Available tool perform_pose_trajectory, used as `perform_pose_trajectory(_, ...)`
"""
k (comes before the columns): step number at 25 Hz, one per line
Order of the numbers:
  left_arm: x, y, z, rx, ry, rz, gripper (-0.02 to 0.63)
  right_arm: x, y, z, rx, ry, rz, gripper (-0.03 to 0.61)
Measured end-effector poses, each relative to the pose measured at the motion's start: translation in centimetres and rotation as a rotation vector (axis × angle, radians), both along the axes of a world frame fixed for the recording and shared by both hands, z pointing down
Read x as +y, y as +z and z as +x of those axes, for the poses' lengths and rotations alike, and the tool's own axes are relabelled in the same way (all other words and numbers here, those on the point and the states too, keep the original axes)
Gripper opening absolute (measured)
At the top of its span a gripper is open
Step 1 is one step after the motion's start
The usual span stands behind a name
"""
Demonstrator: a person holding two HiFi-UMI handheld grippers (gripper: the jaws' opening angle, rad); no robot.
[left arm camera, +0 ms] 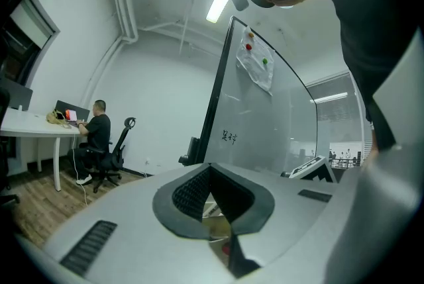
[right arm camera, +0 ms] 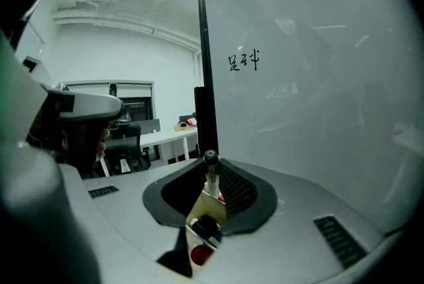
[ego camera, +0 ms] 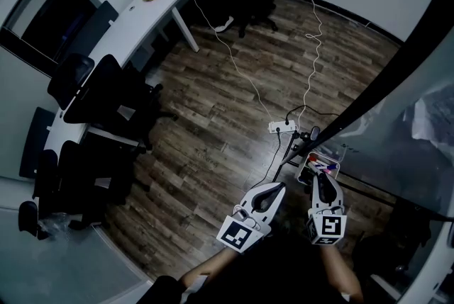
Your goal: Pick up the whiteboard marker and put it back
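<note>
Your right gripper (right arm camera: 211, 177) pinches the whiteboard marker (right arm camera: 211, 159) upright over the marker box (right arm camera: 197, 213), likely lined up for dropping in. Left gripper (left arm camera: 211, 173) pressed together, empty, held aside.

Tray (ego camera: 332, 166) under whiteboard (ego camera: 408, 143), desk (ego camera: 135, 12) far left

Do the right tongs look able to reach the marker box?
Probably yes. The right tongs, shut on the whiteboard marker, hang right over the open marker box, with nothing between them.

Whiteboard (right arm camera: 318, 110): short black handwriting (right arm camera: 243, 61), two or three characters, not legible. No other readable text.
</note>
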State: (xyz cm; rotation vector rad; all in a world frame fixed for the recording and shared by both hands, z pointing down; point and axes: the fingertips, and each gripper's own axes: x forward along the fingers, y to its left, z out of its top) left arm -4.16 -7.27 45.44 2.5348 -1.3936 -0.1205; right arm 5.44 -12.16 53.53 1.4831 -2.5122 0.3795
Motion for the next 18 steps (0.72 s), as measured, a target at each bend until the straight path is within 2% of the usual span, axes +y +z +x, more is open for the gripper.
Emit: perform_pose_trajectory(18, 1.0, -0.6, 0.2, -0.001, 0.009, 0.027, 0.008, 0.8, -1.6, 0.3, -0.01, 0.01, 0.041, 0.077)
